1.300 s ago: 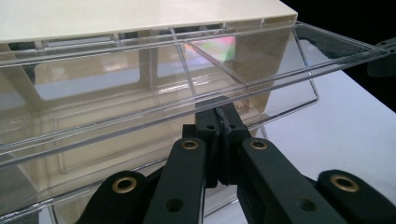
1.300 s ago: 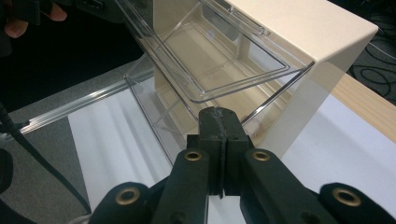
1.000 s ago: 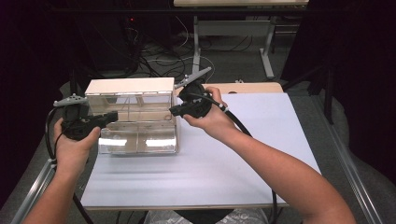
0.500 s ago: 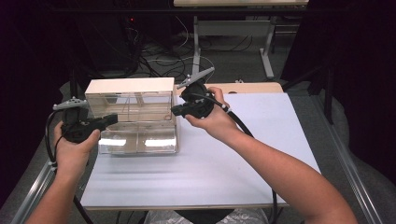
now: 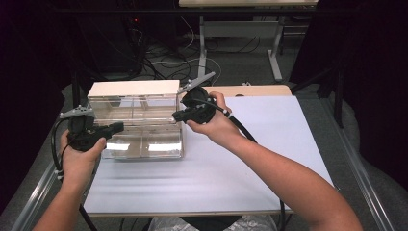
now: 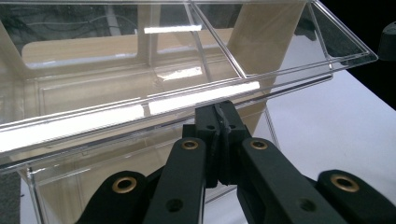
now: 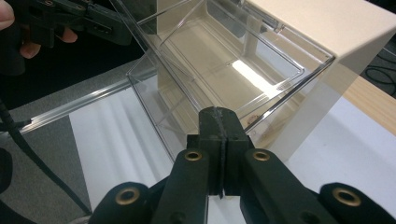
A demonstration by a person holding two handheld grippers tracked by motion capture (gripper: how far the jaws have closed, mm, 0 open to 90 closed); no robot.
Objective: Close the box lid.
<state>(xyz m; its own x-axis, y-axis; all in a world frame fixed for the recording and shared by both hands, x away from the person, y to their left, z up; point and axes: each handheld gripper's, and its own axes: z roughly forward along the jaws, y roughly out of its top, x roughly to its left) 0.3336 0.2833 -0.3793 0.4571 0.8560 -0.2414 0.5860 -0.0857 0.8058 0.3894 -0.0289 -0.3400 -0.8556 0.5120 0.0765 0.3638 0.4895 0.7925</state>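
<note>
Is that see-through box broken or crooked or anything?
Nothing looks broken. The clear drawer sticks out forward from its pale wooden frame, pulled open and empty. It sits level on the white table.

clear box (image 5: 144,130), beige top (image 5: 134,89), white table (image 5: 269,159)

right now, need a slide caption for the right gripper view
Shut hand-held gripper at the rim of a clear box on a white table.

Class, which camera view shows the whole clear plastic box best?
The high view: the clear plastic box appears complete on the white table, between both grippers. The left gripper view gives just its front rim and dividers; the right gripper view gives one corner and the inside.
</note>
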